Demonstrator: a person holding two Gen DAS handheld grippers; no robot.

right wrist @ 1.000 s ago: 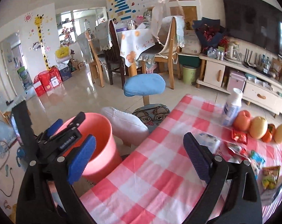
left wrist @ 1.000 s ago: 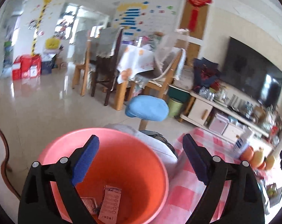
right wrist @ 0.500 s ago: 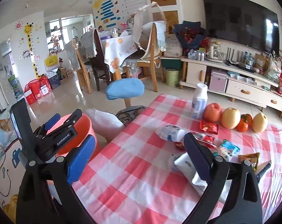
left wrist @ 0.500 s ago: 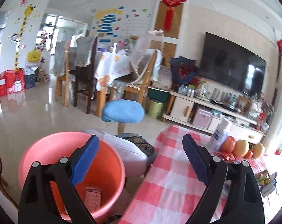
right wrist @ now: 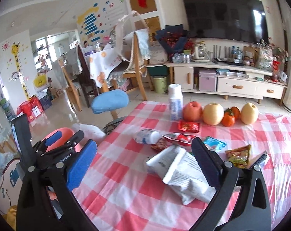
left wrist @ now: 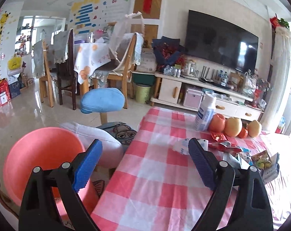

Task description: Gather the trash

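The left tongs [left wrist: 143, 163] stand wide apart and hold nothing, hovering over the near edge of the counter covered in a red-and-white checked cloth [left wrist: 157, 173]. Below and to their left sits the round salmon-pink plastic bucket [left wrist: 39, 154] on the floor, just beside the counter's edge.

The right tongs [right wrist: 143, 163] also gape wide and empty. Between their blue pads lies a crumpled white plastic wrapper with printed text [right wrist: 182, 175] — flat on the cloth, close to the right finger. Beyond it lie more scraps: a toppled small white bottle [right wrist: 146, 136], red snack packets [right wrist: 188, 126], a light-blue wrapper [right wrist: 214, 144] and a yellow-green crisp bag [right wrist: 239, 156]. At the far edge stand an upright white bottle [right wrist: 175, 104] and a row of fruit [right wrist: 212, 113].
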